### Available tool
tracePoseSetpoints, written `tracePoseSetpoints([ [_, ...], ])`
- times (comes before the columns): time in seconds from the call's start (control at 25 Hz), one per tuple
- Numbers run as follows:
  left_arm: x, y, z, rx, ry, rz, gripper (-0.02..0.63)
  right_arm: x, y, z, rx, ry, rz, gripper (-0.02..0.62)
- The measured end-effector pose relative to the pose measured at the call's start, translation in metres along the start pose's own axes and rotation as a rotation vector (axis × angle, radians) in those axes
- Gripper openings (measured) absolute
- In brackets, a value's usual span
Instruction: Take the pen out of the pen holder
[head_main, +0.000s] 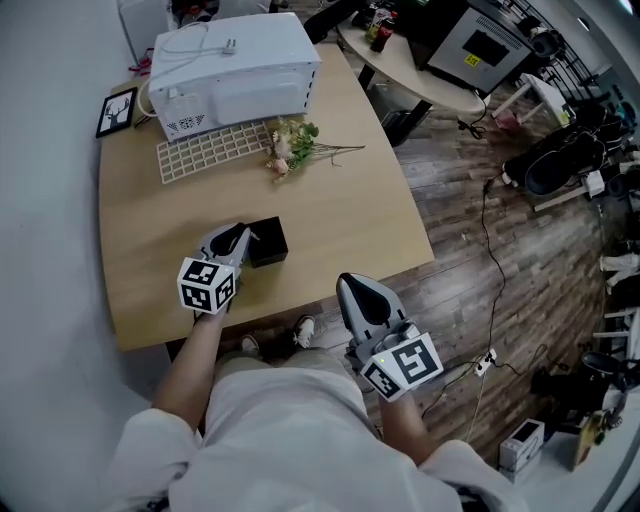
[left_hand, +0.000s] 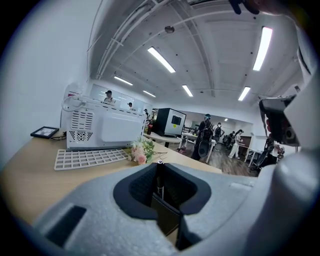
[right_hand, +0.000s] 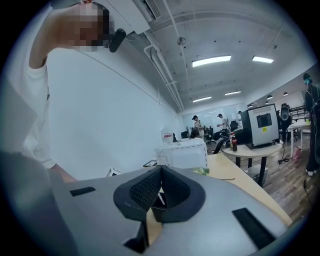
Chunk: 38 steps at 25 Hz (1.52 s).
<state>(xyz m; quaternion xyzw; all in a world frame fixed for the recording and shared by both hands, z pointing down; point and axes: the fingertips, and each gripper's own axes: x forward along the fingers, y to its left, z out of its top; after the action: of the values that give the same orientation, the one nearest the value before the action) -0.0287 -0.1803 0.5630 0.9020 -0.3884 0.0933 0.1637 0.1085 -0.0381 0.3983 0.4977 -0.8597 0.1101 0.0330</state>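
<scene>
Microwave (head_main: 235, 65), rack (head_main: 210, 150) and flowers (head_main: 290, 145) sit beyond pen holder (head_main: 267, 241); left gripper (head_main: 241, 236) fingers clamp pen (left_hand: 159, 174), right gripper (head_main: 352, 286) fingers closed, empty

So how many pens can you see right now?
1. A black pen is pinched in the left gripper, right above the black pen holder. More pens could be hidden inside the holder.

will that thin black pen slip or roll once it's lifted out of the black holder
The thin black pen looks smooth and narrow, so it may slide in the left gripper shut near its top. Round, it would probably roll on the flat wooden table. It looks stiff.
</scene>
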Motion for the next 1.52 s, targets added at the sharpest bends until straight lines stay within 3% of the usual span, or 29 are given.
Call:
tracePoseSetpoints([
  [0.28,-0.017,-0.002,0.013,0.01,-0.035,-0.059,0.054,0.007,0.024,0.002,-0.002,-0.009,-0.024,0.0],
  [0.64,-0.029,-0.001,0.03,0.018,-0.053,-0.077,0.054,0.018,0.041,0.015,-0.029,-0.025,-0.012,0.0],
  [1.04,-0.042,0.002,0.073,0.037,-0.131,-0.054,0.054,0.04,0.033,0.032,-0.064,-0.059,0.05,0.0],
  [1.52,-0.07,0.013,0.114,0.031,-0.229,0.036,0.054,0.066,0.017,0.045,-0.076,-0.075,0.139,0.0],
])
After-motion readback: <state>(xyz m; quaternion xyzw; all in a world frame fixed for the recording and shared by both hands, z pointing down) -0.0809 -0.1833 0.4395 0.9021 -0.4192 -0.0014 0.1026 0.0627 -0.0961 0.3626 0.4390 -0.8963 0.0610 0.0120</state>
